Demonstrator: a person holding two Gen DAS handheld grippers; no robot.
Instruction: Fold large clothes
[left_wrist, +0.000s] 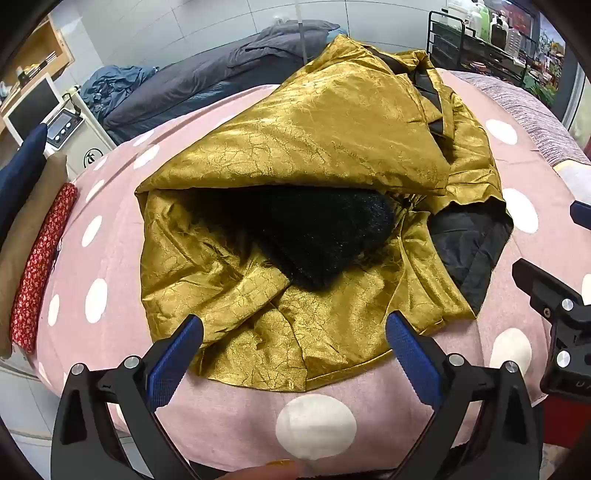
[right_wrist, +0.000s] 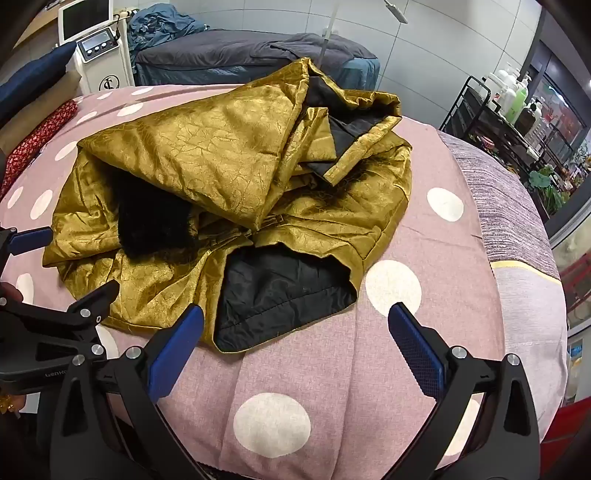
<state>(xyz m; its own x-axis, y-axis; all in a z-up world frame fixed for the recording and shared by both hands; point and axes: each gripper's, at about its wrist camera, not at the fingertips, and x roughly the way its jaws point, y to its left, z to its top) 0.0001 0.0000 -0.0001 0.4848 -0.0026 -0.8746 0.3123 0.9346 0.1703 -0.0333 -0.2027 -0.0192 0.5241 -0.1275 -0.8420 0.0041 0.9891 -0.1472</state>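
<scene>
A large gold crinkled coat (left_wrist: 314, 147) with black lining and a black fur collar (left_wrist: 314, 236) lies bunched on a pink bedspread with white dots (left_wrist: 314, 424). My left gripper (left_wrist: 293, 343) is open and empty, just above the coat's near hem. In the right wrist view the coat (right_wrist: 221, 155) lies ahead and to the left, with its black lining (right_wrist: 280, 295) turned out near me. My right gripper (right_wrist: 295, 332) is open and empty, over the bedspread (right_wrist: 332, 387) beside the lining's edge. Each gripper shows at the other view's edge.
Folded red, tan and navy fabrics (left_wrist: 40, 258) lie along the bed's left side. A white machine with a screen (right_wrist: 99, 55) and a grey-covered bed (right_wrist: 240, 51) stand behind. A black rack with bottles (right_wrist: 509, 110) stands at the right.
</scene>
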